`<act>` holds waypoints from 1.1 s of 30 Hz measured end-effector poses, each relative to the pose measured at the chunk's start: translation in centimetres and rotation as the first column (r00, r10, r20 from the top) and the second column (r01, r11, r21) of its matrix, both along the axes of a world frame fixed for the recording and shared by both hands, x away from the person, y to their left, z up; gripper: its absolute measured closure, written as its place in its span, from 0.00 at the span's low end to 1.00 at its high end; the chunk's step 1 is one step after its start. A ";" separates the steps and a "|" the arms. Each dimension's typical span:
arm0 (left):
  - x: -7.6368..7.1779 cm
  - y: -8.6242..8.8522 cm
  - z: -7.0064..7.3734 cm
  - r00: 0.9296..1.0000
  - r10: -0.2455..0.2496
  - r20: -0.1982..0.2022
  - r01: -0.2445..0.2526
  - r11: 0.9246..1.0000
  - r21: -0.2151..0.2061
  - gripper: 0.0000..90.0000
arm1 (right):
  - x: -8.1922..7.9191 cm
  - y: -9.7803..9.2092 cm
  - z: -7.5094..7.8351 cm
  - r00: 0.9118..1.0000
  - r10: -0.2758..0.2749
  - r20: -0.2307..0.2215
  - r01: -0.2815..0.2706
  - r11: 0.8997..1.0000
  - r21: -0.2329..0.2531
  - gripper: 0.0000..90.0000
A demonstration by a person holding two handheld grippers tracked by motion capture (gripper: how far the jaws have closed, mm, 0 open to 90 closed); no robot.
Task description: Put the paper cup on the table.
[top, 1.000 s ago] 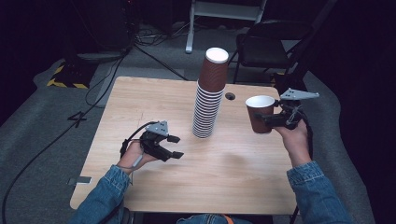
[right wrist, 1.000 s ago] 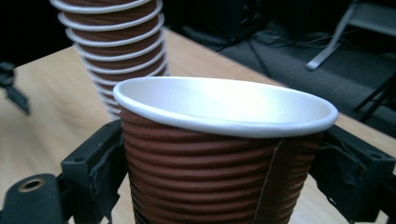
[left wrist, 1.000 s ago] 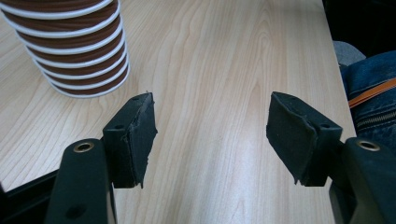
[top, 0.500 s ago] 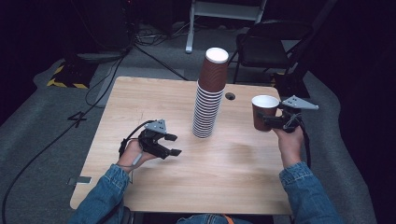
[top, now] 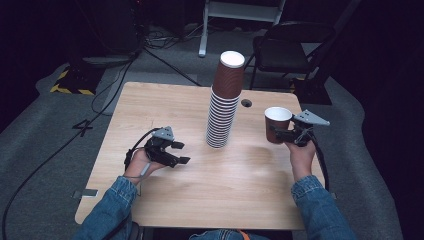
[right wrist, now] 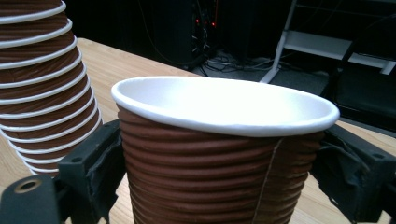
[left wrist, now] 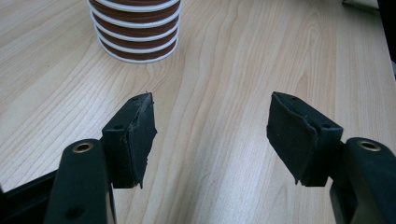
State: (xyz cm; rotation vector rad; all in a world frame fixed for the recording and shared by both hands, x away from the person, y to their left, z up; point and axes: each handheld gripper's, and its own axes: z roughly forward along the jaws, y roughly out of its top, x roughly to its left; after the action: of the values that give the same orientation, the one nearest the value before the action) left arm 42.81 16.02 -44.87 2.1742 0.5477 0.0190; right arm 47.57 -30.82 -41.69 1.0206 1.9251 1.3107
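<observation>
The right gripper (top: 285,134) squeezes one brown cup (top: 277,123) upright between its jaws, mouth up, away from the tall stack (top: 225,102), while the left gripper (top: 176,152) waits with jaws wide apart and nothing between them.

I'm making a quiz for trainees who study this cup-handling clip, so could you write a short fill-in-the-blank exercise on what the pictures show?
1. The right gripper is shut on a single brown paper ____.
2. The left gripper has its jaws ____, with nothing between them.
3. The tall stack of cups stands on the wooden ____.
4. The cup in the right gripper is held with its mouth facing ____.

Missing words: cup; open; table; up
</observation>
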 end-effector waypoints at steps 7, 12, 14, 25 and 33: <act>0.2 0.1 -0.3 1.000 0.005 -0.003 -0.005 1.000 0.006 0.36 | 0.6 0.0 -1.7 1.000 -0.005 -0.007 0.005 1.000 -0.002 0.13; 0.2 0.1 -0.4 1.000 0.010 -0.007 -0.010 1.000 0.008 0.36 | 0.8 0.5 -2.7 1.000 -0.002 -0.025 0.001 1.000 -0.026 0.13; 0.2 0.1 -0.4 1.000 0.008 -0.007 -0.008 1.000 0.010 0.36 | 0.8 0.6 -2.9 1.000 -0.002 -0.026 0.001 1.000 -0.026 0.13; 0.3 -0.1 -0.5 1.000 0.001 -0.009 0.000 1.000 0.020 0.36 | 0.9 1.1 -4.0 0.998 0.032 -0.057 -0.033 0.999 -0.019 0.12; 0.4 -0.1 -0.6 1.000 0.001 -0.011 -0.001 1.000 0.017 0.36 | 0.9 1.0 -4.1 0.996 0.034 -0.081 -0.036 0.999 -0.022 0.11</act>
State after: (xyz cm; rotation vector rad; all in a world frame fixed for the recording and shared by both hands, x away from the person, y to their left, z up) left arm 43.18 15.89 -45.42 2.1920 0.5564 0.0120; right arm 48.52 -29.79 -45.80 1.0466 2.0220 1.2814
